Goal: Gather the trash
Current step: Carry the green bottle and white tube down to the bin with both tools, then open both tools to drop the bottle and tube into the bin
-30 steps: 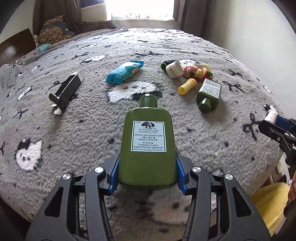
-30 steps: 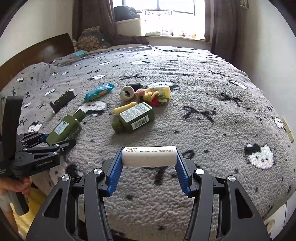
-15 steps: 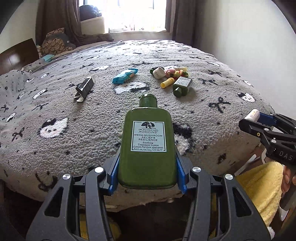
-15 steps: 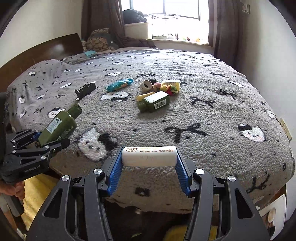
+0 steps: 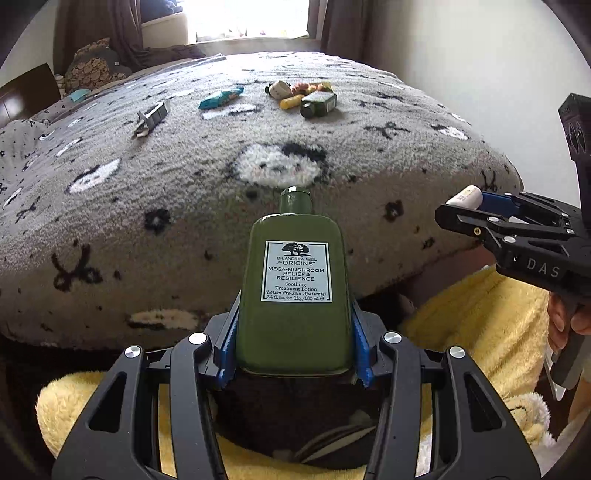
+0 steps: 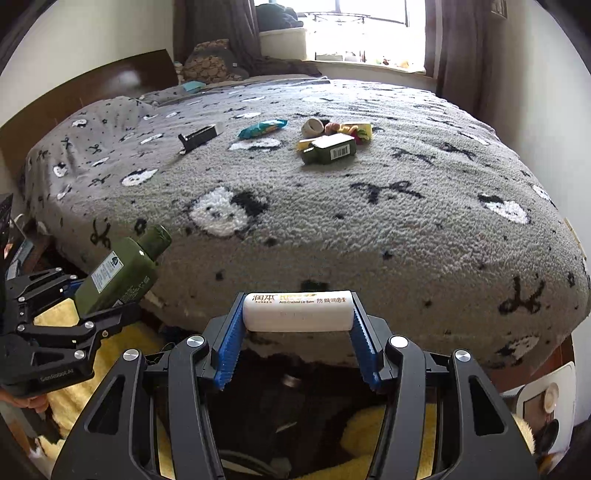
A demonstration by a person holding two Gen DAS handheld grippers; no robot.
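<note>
Two green bottles [image 6: 122, 271] [image 6: 330, 148], one white tube [image 6: 297, 311], one blue wrapper [image 6: 263, 128], perhaps four small pieces.

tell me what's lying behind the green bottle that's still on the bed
Behind the green bottle on the bed lie a yellow tube, a white cup and a colourful wrapper pile. Most of the tube and whatever lies under the pile is covered.

i see daylight entering from the window [image 5: 251, 18] far ahead of both grippers, blown out to white. foreground detail is sharp and evenly lit. fisheye curvature bends the edges; corners are vignetted black.
</note>
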